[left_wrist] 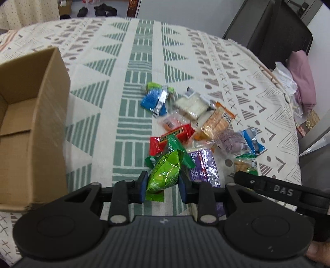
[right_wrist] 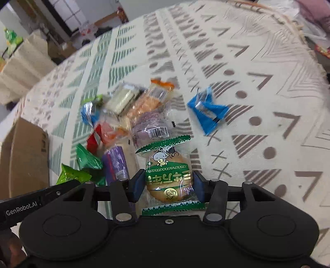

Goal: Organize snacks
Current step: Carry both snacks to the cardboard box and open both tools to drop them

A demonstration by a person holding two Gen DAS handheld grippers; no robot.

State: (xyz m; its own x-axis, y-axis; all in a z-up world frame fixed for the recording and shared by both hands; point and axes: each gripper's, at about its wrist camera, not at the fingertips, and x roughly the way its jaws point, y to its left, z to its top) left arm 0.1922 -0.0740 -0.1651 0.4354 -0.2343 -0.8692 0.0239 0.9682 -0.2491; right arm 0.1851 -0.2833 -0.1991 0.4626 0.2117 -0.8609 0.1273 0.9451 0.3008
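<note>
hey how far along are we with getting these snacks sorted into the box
Early on. The part of the cardboard box in view holds no snacks. In hand: the left gripper is shut on a bright green packet, and the right gripper is shut on a green-trimmed biscuit pack. Left to do: the pile on the patterned cloth, including a red bar, a purple packet and a blue packet.

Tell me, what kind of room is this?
Probably a lived-in home room: a patterned tablecloth under a snack pile, shoes on the floor, and folded pink cloth beside the table.
</note>
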